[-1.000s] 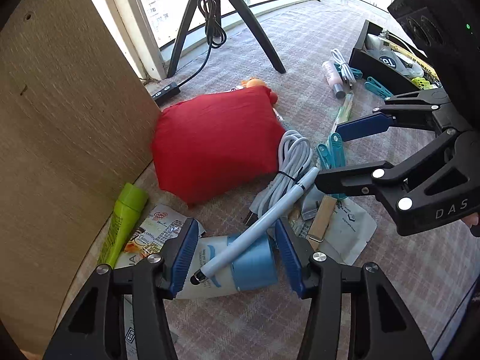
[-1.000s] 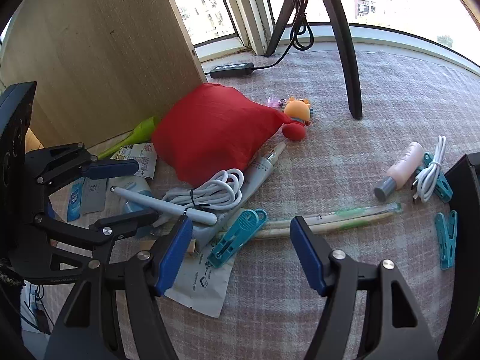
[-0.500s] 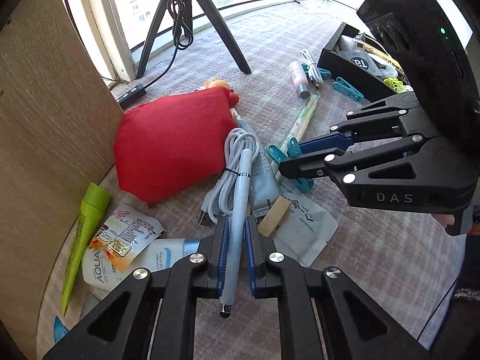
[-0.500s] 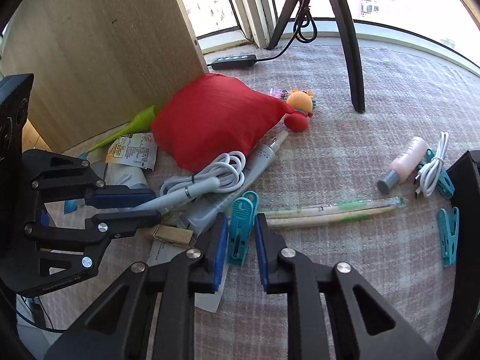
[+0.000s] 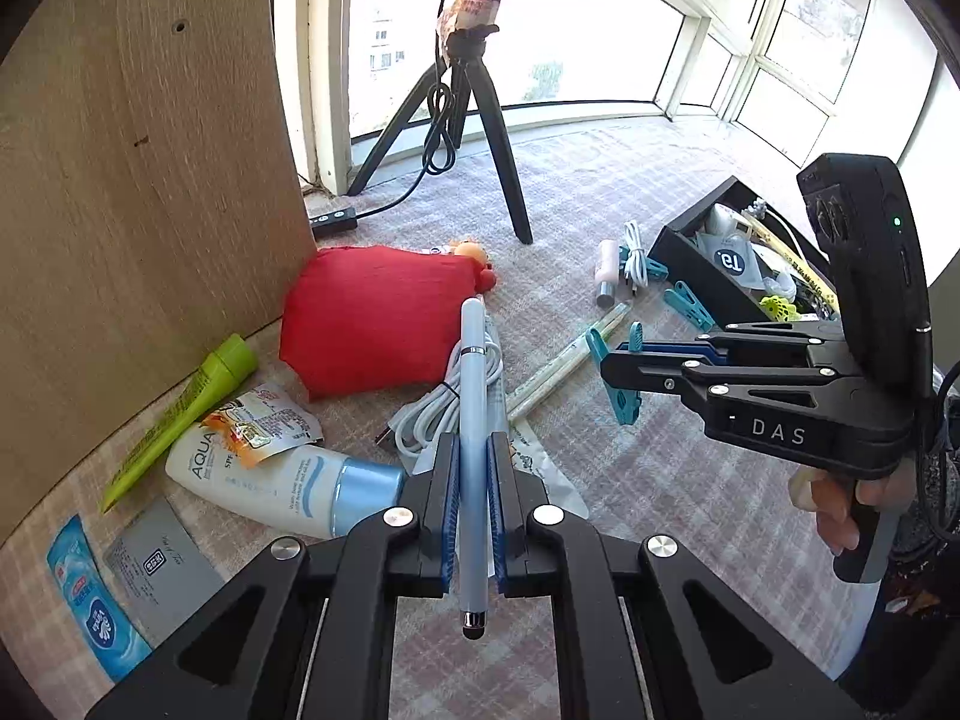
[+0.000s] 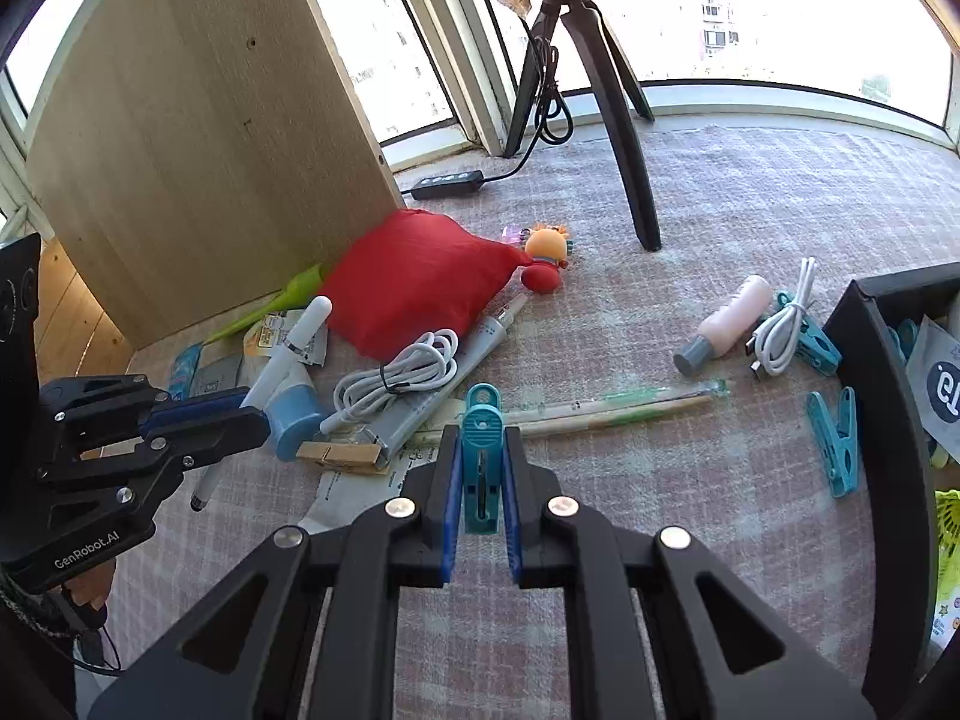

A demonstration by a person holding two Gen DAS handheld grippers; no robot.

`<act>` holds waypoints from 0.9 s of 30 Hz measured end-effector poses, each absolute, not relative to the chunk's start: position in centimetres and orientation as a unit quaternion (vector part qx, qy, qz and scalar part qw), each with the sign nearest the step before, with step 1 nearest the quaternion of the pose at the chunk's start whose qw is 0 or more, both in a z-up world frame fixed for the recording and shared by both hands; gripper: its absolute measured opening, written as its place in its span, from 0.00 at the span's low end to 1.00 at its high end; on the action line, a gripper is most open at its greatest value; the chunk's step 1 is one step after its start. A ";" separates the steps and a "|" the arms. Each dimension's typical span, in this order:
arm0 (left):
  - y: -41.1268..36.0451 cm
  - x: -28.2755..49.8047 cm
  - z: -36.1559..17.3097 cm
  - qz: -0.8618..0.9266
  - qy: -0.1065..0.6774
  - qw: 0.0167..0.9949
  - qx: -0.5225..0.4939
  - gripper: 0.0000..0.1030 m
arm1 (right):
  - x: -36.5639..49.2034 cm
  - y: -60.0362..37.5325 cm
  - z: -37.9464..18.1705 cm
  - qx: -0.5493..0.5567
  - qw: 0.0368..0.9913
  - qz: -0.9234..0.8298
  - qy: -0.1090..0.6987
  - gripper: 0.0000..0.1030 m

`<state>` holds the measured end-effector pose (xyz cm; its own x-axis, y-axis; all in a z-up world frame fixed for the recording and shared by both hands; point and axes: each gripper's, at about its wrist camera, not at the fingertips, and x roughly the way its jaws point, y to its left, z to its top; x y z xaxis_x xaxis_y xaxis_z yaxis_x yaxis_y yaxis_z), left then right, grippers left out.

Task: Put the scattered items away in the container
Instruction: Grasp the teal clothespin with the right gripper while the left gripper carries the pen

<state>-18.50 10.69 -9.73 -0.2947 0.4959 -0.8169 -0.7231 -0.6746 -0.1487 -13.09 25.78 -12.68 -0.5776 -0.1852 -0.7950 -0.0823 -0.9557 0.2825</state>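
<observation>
Bare cloth (image 6: pixel 690 480) runs open to the container (image 6: pixel 882 420); scattered clips (image 6: pixel 834 438) flank it.

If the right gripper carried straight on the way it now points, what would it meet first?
Probably the wrapped chopsticks, lying crosswise just beyond the teal clothespin that the right gripper holds. Its height above them is unclear, so it may pass over.

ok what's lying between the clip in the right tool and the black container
In the right wrist view, one loose teal clip lies on the cloth between the held clip and the black container.
</observation>
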 end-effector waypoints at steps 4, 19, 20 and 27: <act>13.1 -16.5 -8.6 0.799 0.127 0.393 -0.437 0.08 | -10.5 27.9 -10.4 0.436 0.007 -0.888 -0.145 0.12; 30.4 -10.4 -4.0 0.756 0.121 0.514 -0.387 0.08 | 0.5 45.1 -4.5 0.360 -0.171 -0.897 -0.192 0.12; 31.7 -10.1 -3.8 0.753 0.121 0.520 -0.384 0.08 | 1.0 46.3 -4.4 0.358 -0.183 -0.895 -0.194 0.12; 39.0 -8.4 -2.8 0.751 0.129 0.532 -0.369 0.39 | 4.1 51.1 -3.4 0.336 -0.255 -0.885 -0.197 0.14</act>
